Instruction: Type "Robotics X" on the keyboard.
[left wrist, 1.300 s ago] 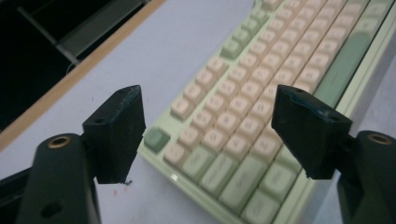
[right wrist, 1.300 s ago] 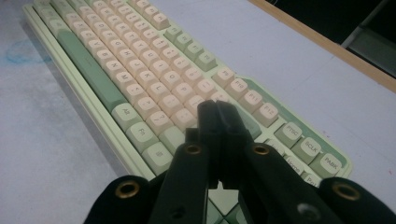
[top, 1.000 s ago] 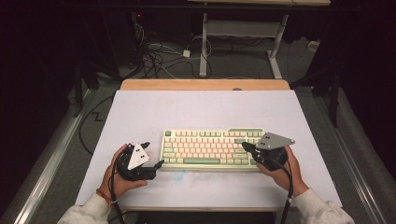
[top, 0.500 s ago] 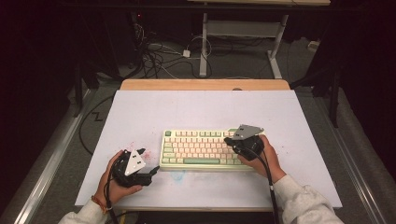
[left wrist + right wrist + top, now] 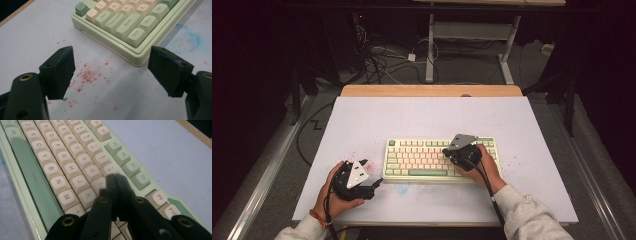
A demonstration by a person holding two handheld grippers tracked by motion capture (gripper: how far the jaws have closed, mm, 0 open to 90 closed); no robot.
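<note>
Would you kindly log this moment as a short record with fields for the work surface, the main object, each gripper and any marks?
surface: white table mat on a wooden table
main object: pale green keyboard with cream keys, lying flat
left gripper: jaws wide open, nothing between them, beside the keyboard's Ctrl corner
right gripper: jaws shut, empty, tips over the keys near I and 9
marks: red specks by the left gripper; blue smudge in front of the keyboard

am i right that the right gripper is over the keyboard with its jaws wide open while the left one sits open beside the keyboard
Not quite. The right gripper is over the keyboard, but its jaws are shut, pressed together above the keys, as the right gripper view shows. The left gripper does sit open beside the keyboard.
</note>
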